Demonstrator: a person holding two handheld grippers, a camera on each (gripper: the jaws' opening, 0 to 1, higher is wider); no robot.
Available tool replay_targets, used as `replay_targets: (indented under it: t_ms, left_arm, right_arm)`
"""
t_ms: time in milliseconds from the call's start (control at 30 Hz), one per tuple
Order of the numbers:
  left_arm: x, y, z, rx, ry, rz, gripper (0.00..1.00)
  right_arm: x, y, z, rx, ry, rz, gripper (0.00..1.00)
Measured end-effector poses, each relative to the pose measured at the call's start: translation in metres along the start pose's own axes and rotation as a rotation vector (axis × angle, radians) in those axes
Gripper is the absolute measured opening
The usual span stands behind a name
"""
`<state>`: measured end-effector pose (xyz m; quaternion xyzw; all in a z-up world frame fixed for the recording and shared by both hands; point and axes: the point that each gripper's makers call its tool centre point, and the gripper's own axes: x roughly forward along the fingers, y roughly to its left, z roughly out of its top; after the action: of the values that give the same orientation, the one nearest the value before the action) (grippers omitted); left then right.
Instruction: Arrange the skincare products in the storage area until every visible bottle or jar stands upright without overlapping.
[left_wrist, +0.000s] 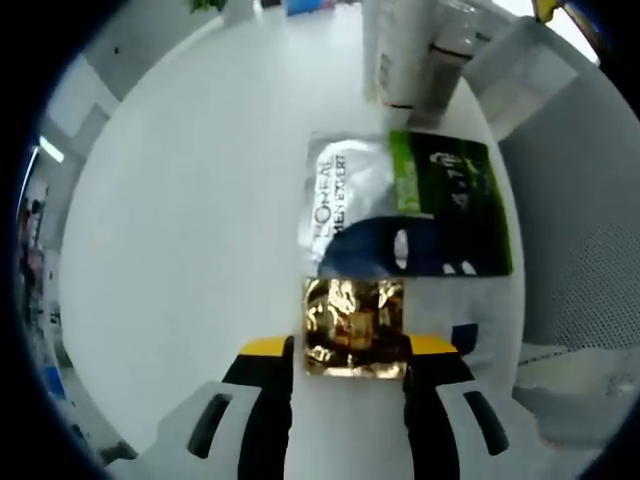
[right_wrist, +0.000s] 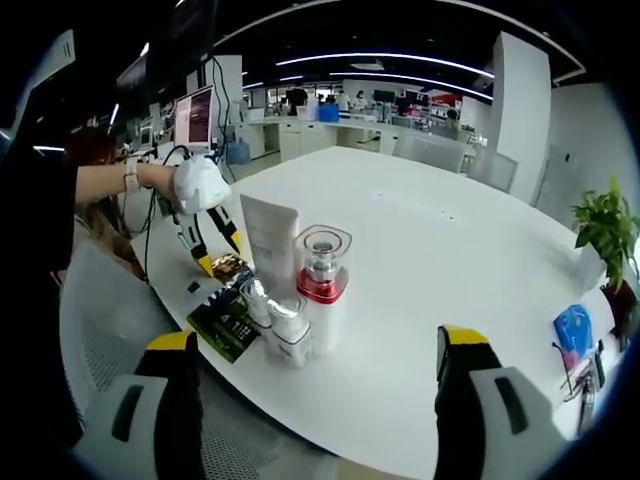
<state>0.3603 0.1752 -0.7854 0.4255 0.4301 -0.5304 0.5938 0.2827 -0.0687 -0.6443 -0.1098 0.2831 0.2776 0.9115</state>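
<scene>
In the left gripper view my left gripper (left_wrist: 350, 350) has its yellow-tipped jaws closed against the sides of a gold foil sachet (left_wrist: 355, 328), low over the white table (left_wrist: 190, 230). Just beyond lies a flat silver, green and black sachet (left_wrist: 400, 205). A white tube (left_wrist: 392, 50) and a bottle (left_wrist: 450, 45) stand behind it. In the right gripper view my right gripper (right_wrist: 315, 338) is wide open, with nothing between its jaws. Ahead stand the white tube (right_wrist: 270, 235), a red-banded bottle with a clear cap (right_wrist: 322, 268) and two small bottles (right_wrist: 275, 315). The left gripper (right_wrist: 218, 250) holds the gold sachet (right_wrist: 228, 268) beside them.
The products sit near the table's edge (right_wrist: 330, 445), with a grey mesh chair (right_wrist: 95, 330) beside it. A person's gloved hand (right_wrist: 200, 185) holds the left gripper. A potted plant (right_wrist: 608, 230) and a blue object (right_wrist: 575, 325) are at the far right. A monitor (right_wrist: 195, 115) stands behind.
</scene>
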Motion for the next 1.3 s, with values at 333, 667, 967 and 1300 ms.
replay_targets:
  t_ms: [333,667,967,1300]
  left_arm:
    - [-0.01,-0.001,0.003,-0.003,-0.025,0.008,0.41]
    - [-0.025,-0.01,0.017,-0.05,-0.099,0.027,0.44]
    - [-0.042,-0.017,0.031,-0.124,-0.188,0.068,0.5]
    - [-0.064,-0.025,0.034,-0.208,-0.263,0.142,0.58]
  right_arm:
    - [0.001,0.003,0.001,-0.003,-0.009,0.01,0.99]
    - [0.002,0.004,0.005,-0.014,-0.019,0.016,0.99]
    - [0.004,0.008,0.011,-0.031,-0.027,0.034,0.99]
    - [0.007,0.014,0.015,-0.048,-0.032,0.057,0.99]
